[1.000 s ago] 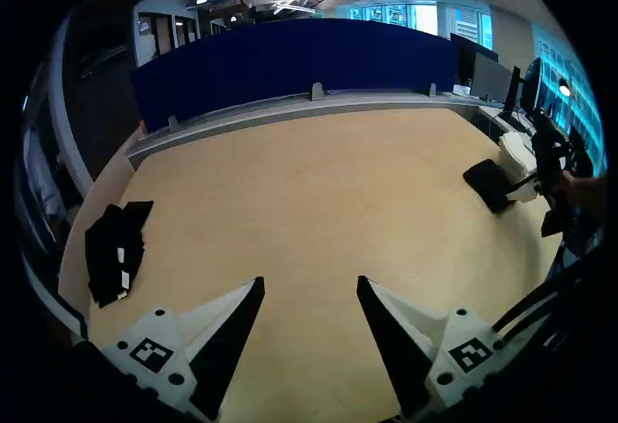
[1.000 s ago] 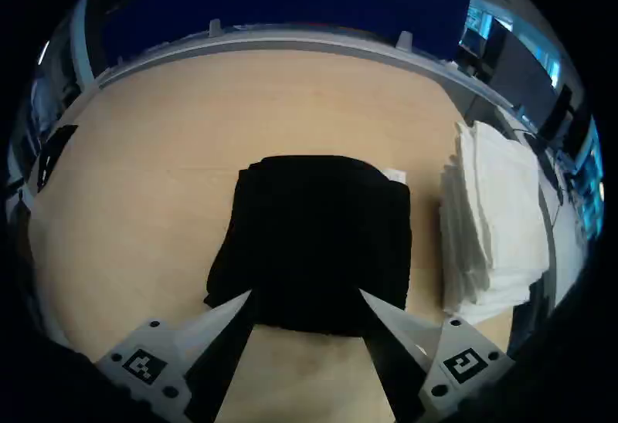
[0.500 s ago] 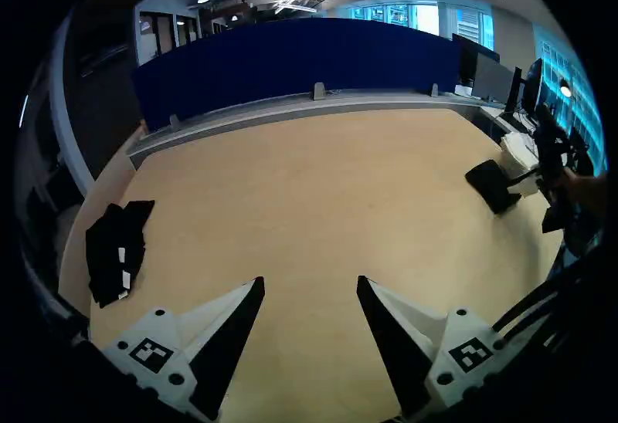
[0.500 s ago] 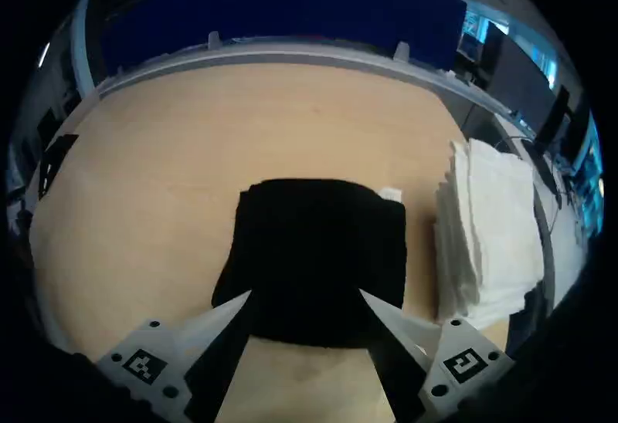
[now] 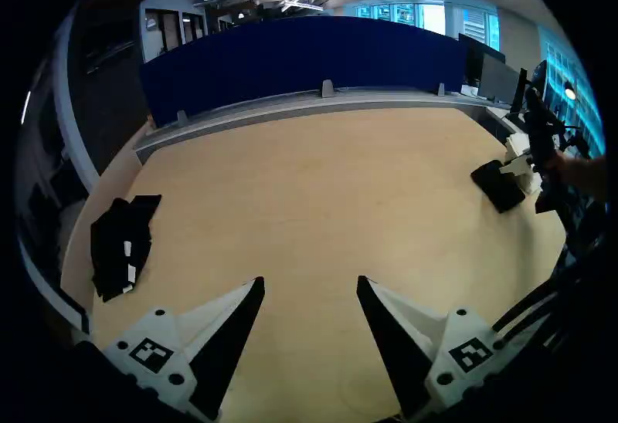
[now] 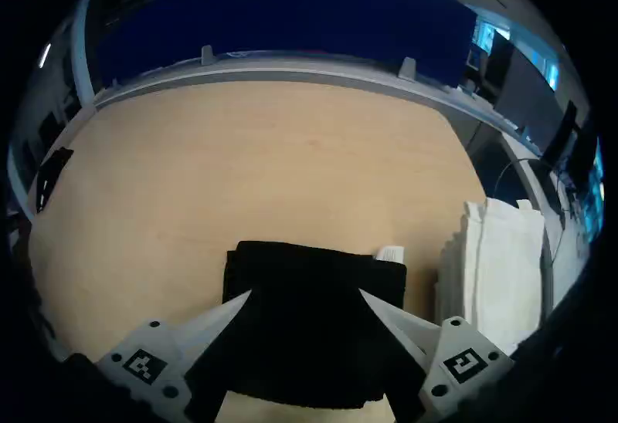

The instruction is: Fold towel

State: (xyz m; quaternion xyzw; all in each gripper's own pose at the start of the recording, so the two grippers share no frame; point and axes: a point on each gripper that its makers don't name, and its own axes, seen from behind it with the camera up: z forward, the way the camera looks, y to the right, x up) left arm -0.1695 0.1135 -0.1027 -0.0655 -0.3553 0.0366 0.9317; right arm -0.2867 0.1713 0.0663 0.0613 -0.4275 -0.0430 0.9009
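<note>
Since 1.0 s ago the folded black towel [image 6: 313, 323] has dropped lower in the right gripper view. It lies on the tabletop [image 6: 232, 160] between the wide-spread fingers of the right tool [image 6: 305, 292], near a white towel stack [image 6: 494, 269]. Left tool [image 5: 309, 278] is spread wide above the tabletop.

Both views low over table [image 5: 324, 191], facing blue partition [image 5: 309, 60]

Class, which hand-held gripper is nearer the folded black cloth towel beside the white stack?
Right. The right hand-held gripper is right at the folded black cloth towel, fingers spread over it; the left hand-held gripper is far across the wooden table.
</note>
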